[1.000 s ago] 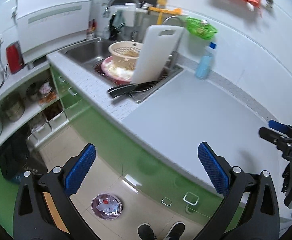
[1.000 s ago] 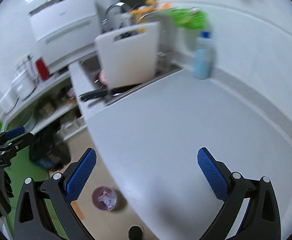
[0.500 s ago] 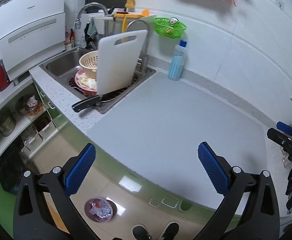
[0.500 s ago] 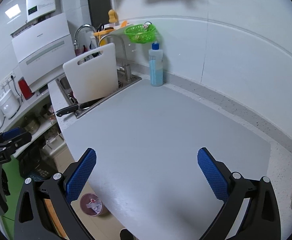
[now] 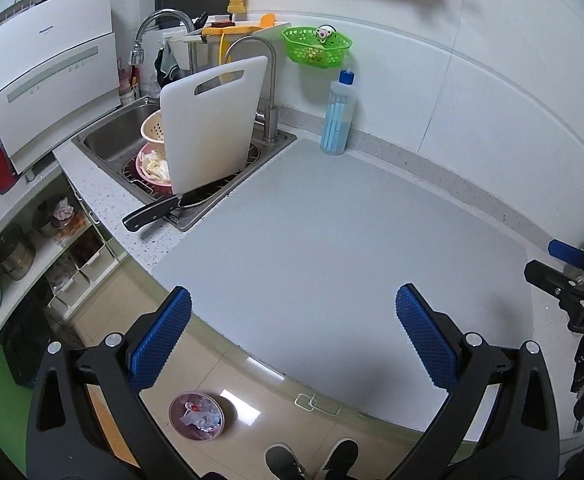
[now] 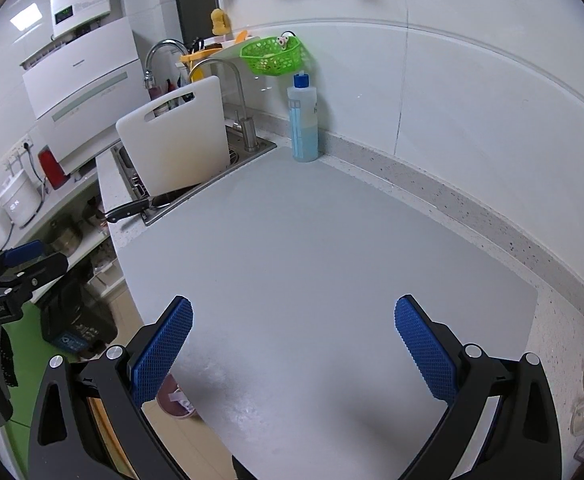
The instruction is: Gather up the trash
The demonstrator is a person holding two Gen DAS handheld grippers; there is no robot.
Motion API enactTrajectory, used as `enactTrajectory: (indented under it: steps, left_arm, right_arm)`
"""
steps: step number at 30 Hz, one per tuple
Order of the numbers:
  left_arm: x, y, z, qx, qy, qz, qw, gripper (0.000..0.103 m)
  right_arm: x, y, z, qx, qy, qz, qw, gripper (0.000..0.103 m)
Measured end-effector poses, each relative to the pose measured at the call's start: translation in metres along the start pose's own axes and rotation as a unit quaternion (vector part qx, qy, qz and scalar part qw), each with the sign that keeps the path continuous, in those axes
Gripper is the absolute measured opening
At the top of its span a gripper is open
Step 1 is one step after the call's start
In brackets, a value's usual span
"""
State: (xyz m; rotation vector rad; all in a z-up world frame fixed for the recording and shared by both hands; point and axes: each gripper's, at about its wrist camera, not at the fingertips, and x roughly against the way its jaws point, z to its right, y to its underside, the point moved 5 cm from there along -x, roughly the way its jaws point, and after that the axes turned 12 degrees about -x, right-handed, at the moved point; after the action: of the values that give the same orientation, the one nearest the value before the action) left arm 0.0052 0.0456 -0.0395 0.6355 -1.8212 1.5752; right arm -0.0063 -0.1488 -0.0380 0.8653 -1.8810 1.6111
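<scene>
Over the grey surface (image 6: 311, 248) both my grippers just hang in the air, nothing in them. My left gripper (image 5: 292, 336) has its fingers spread wide, sitting right above the front edge where the surface drops to the floor (image 5: 248, 420). My right gripper (image 6: 292, 340) is spread wide too, further in over the mat-like middle. Loads of bare room between me and the back wall.

Down on the floor, just past that front edge, there's a small pinkish trash bin (image 5: 196, 416) with crumpled wrappers and paper bits in it. It sits near a pair of dark shoes (image 5: 311, 460).

Off to the left the surface ends at the sink (image 5: 132, 136). Inside it a white cutting board (image 5: 212, 124) stands tilted, with a beige colander (image 5: 152, 130) and a pink dish behind it. A black-handled knife (image 5: 152, 213) pokes out over the sink rim. By the back wall a blue-capped bottle (image 5: 337, 116) stands upright, and a green basket (image 5: 316, 47) hangs above it.
</scene>
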Motion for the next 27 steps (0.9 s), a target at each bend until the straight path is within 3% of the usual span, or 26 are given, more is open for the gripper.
enactTrajectory:
  steps: [27]
  left_arm:
    - [-0.004,0.0,-0.01,0.004,-0.017,-0.005,0.9998,0.1]
  right_arm:
    - [-0.011,-0.004,-0.006,0.003,-0.011,-0.011,1.0,0.097]
